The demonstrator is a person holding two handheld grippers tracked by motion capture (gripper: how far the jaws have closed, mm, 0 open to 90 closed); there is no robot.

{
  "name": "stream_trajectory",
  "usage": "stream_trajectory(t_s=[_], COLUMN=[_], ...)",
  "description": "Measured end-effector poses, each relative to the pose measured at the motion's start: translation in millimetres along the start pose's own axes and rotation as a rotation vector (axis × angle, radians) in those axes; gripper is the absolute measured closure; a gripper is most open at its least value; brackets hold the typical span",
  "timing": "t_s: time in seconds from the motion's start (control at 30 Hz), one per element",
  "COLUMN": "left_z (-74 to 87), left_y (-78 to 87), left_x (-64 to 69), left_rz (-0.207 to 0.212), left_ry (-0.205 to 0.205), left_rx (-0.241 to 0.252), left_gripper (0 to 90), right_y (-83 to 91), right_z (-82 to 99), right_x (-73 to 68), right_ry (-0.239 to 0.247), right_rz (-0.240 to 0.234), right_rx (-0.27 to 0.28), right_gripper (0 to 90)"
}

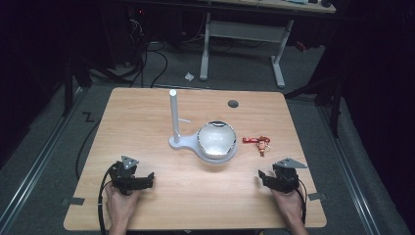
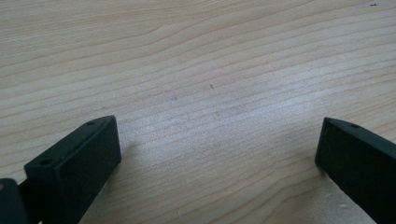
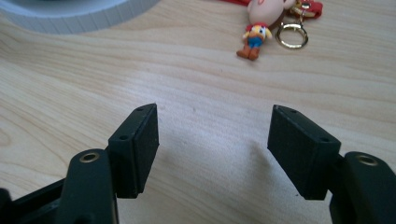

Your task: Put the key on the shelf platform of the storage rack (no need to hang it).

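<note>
Red keychain (image 3: pixel 280 23) lies well ahead of my right gripper (image 3: pixel 212 135), whose jaws gape empty; my left gripper (image 2: pixel 217 144) is wide and empty too. Reaching carelessly, I might knock the white stand (image 1: pixel 203 142).

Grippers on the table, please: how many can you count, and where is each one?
2. The left gripper rests open near the table's front left corner; the right gripper rests open near the front right, with a red keychain ahead of it.
</note>
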State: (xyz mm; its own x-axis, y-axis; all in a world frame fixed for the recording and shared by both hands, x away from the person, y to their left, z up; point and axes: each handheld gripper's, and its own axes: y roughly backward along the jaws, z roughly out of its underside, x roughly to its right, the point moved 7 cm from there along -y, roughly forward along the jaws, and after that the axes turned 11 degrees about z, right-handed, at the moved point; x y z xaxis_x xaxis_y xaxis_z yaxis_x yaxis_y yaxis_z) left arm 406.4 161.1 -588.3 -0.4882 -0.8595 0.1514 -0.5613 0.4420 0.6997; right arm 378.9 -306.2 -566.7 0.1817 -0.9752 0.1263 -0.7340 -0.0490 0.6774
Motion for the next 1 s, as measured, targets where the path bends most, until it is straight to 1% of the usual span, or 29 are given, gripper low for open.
stream_trajectory(t_s=[0.1,0.23,0.33,0.43,0.57,0.67,0.77,0.8,1.0], left_z=[0.0,0.0,0.0,0.0,-0.1,-0.1,0.0,0.0,-0.1], left_y=[-0.1,-0.1,-0.1,-0.1,-0.1,-0.2,-0.1,-0.1,-0.2], left_x=[0.0,0.0,0.0,0.0,0.0,0.0,0.0,-0.1,0.0], left_rz=[0.000,0.000,0.000,0.000,0.000,0.000,-0.001,-0.001,-0.001], left_ry=[0.000,0.000,0.000,0.000,0.000,0.000,0.000,0.000,0.000], left_rx=[0.002,0.002,0.002,0.001,0.002,0.002,0.001,0.001,0.002], left_gripper=[0.4,0.4,0.4,0.4,0.4,0.4,0.4,0.4,0.4], right_y=[-0.4,0.7,0.2,-0.8,-5.4,-8.0,-11.4,-13.4,-19.6], right_z=[-2.8,-11.5,-19.6,-23.8,-33.8,-36.7,-41.4,-45.6,-54.2], right_x=[1.0,0.6,0.7,1.1,2.4,2.7,3.2,3.6,5.9], right_ry=[-0.002,-0.001,-0.002,-0.003,-0.014,-0.017,-0.020,-0.025,-0.027], right_rz=[-0.004,-0.008,-0.017,-0.020,-0.034,-0.043,-0.046,-0.047,-0.045], right_rx=[0.000,0.014,0.016,0.016,0.013,0.007,0.005,0.008,0.002], right_gripper=[34.3,34.5,34.4,34.4,34.3,34.0,34.0,33.9,33.3])
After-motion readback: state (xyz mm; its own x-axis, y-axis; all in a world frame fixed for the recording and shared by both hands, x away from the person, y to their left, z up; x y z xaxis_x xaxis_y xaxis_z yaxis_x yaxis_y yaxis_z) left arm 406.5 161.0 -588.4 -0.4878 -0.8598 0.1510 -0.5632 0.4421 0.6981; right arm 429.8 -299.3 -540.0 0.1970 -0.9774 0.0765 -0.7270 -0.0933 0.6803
